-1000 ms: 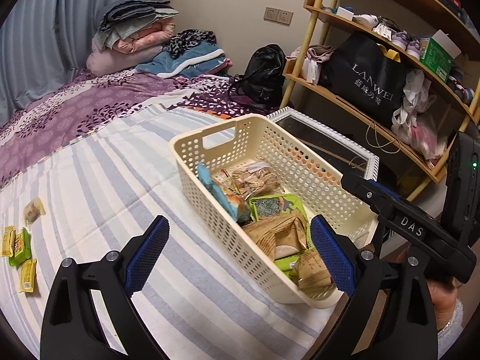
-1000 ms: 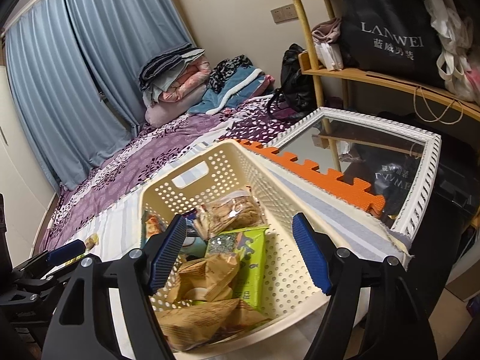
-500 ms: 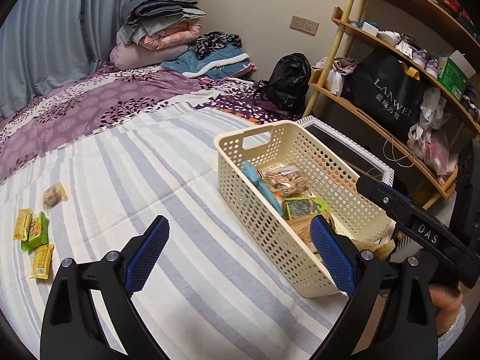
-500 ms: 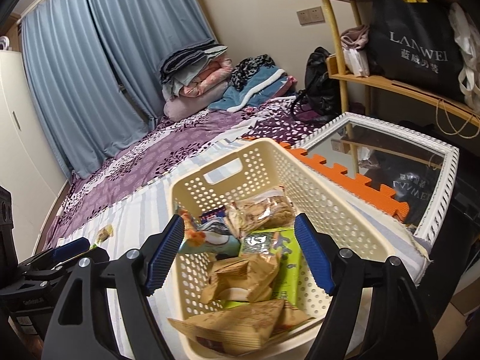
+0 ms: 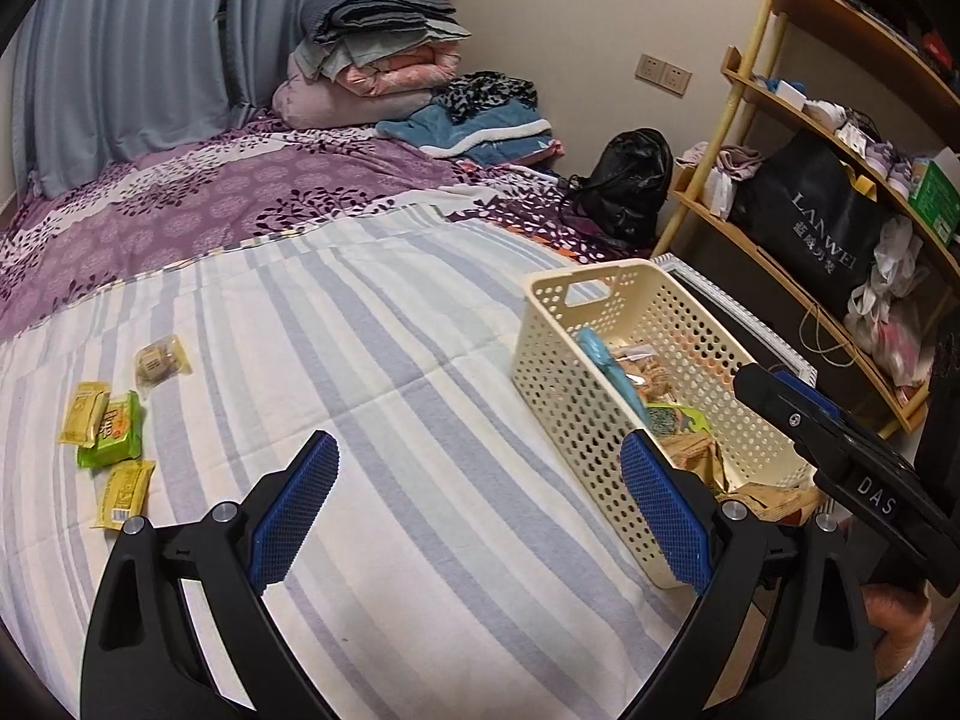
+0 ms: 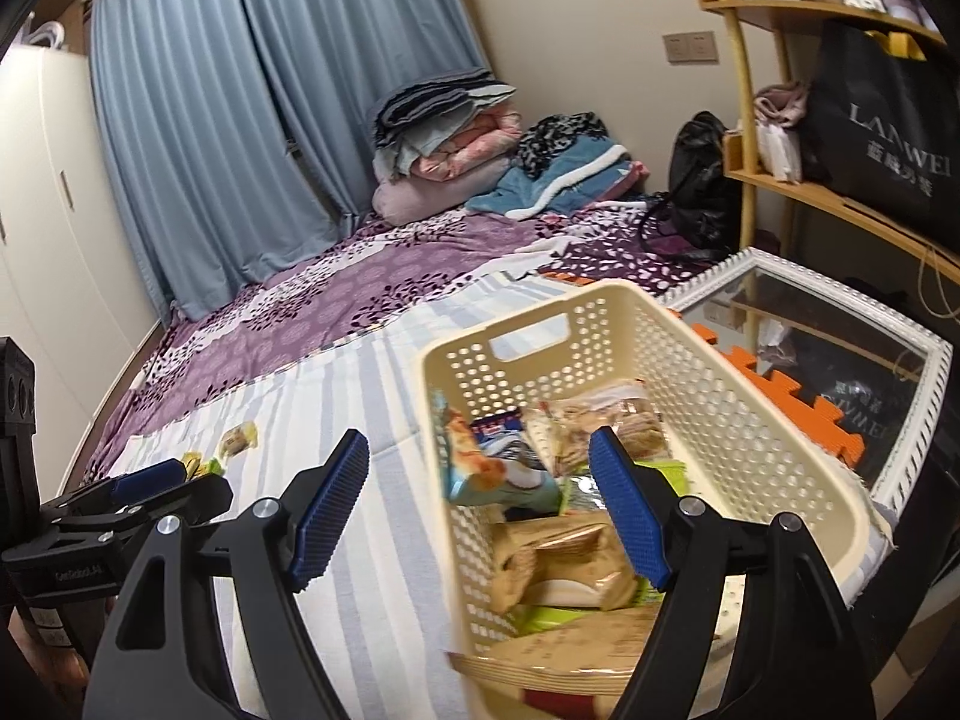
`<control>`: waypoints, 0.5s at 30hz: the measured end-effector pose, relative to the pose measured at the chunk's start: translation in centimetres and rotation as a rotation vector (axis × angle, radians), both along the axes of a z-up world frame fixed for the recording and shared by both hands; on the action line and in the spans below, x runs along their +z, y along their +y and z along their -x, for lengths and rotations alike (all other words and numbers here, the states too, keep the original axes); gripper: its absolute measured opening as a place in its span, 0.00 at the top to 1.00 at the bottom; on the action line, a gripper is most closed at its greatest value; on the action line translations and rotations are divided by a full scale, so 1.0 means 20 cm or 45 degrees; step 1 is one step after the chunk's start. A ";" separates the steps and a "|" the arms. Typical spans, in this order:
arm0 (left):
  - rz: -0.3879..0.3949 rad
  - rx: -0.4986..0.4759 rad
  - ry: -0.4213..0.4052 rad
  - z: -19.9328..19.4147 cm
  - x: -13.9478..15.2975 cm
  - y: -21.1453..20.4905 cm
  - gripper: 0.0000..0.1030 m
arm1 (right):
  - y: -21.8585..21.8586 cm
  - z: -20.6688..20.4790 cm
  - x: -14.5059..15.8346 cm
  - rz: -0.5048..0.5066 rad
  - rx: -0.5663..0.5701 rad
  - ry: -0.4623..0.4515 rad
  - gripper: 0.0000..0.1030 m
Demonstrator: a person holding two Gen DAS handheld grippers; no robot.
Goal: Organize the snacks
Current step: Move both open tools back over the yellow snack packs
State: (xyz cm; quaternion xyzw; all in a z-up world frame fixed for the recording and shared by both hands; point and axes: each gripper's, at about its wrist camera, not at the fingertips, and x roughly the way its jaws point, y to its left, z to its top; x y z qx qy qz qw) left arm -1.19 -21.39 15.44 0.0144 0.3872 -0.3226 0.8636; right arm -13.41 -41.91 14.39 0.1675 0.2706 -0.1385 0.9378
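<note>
Over the last second both views have swung left, away from the cream basket (image 5: 636, 384) and toward open bed: the striped sheet (image 5: 390, 408) now fills the left view, bringing the loose snack packets (image 5: 111, 429) further in, so collection likely turns to them. The basket sits at the bed's right edge, beside a framed mirror (image 6: 840, 360), already holding several snacks. The left gripper (image 5: 480, 516) and right gripper (image 6: 480, 504) both gape wide, empty, with clear sheet between them and the packets.

The black left gripper (image 5: 477, 507) with blue ribbed pads is spread wide, holding nothing. The matching right gripper (image 6: 480, 507) is likewise spread and unloaded.
</note>
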 end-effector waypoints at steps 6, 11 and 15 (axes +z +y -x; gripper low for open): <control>0.005 0.075 0.018 -0.05 -0.02 0.12 0.07 | 0.11 -0.07 -0.01 0.000 0.077 0.024 0.26; 0.006 0.150 0.038 -0.11 -0.05 0.24 0.07 | 0.21 -0.13 -0.03 0.007 0.150 0.044 0.26; 0.004 0.216 0.048 -0.15 -0.08 0.36 0.07 | 0.28 -0.18 -0.05 0.004 0.197 0.061 0.26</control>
